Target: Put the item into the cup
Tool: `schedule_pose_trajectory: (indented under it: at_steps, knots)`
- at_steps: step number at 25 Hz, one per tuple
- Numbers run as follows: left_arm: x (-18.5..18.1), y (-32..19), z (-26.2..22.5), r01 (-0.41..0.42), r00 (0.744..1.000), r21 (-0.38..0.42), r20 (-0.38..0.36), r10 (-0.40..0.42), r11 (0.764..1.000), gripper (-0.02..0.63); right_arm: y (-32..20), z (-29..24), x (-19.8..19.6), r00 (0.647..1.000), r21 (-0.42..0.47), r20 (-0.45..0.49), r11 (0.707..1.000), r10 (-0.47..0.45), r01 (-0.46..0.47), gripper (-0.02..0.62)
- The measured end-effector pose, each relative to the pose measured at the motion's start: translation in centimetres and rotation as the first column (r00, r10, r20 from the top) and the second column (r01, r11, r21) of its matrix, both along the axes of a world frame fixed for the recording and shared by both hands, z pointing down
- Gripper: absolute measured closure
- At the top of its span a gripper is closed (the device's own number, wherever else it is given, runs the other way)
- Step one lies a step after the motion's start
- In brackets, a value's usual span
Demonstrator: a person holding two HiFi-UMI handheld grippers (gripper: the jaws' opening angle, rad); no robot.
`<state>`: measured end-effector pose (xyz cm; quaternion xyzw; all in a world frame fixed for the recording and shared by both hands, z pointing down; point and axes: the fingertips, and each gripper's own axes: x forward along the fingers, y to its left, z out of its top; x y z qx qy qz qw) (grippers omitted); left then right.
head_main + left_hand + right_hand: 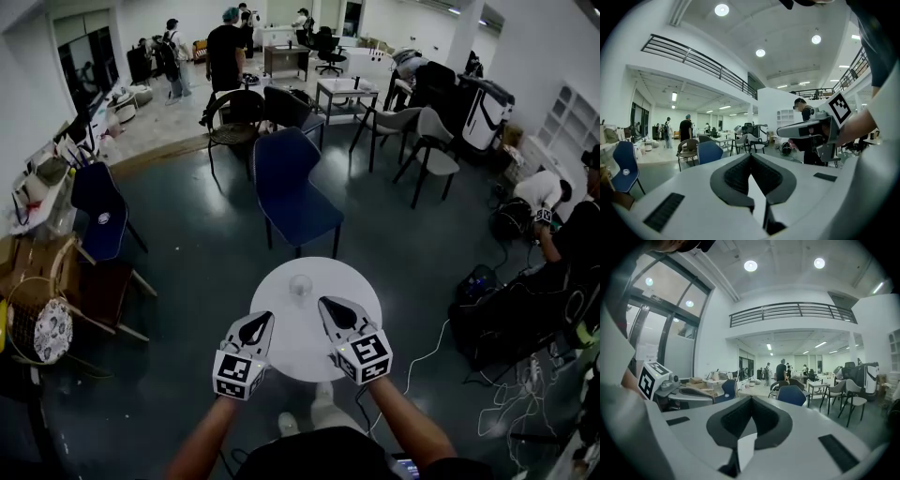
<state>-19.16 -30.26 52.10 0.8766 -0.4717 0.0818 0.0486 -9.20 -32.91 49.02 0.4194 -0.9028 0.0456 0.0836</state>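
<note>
You held the left tongs [257, 326] and the right tongs [332, 313] side by side above the near half of the round white counter [302, 349], both pointing away from you. Each pair was closed, its tips meeting and nothing gripped. Their own views showed only the room beyond the pinched tips. The clear cup [300, 286] stood upright on the counter, just beyond the tongs and roughly midway between them, touched by neither. The cup showed too small in the head view to tell whether the item lay inside it. A blue chair [292, 187] stood on the floor just behind the counter, its seat facing you.
</note>
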Motion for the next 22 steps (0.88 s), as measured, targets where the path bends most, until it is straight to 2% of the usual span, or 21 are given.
schedule_pose_trajectory:
  at_steps: [11, 22]
  knots:
    - [-1.9, 4.1, -0.2, -0.032, 0.999, 0.005, -0.031, 0.032, 0.999, 0.589, 3.8, -0.8, -1.9, 0.999, 0.021, -0.004, 0.999, 0.036, -0.036, 0.581]
    - [-0.8, 5.4, -1.0, -0.058, 0.997, 0.012, -0.054, 0.059, 0.998, 0.590, 5.5, -1.7, -1.0, 0.998, 0.036, -0.001, 0.997, 0.067, -0.067, 0.581]
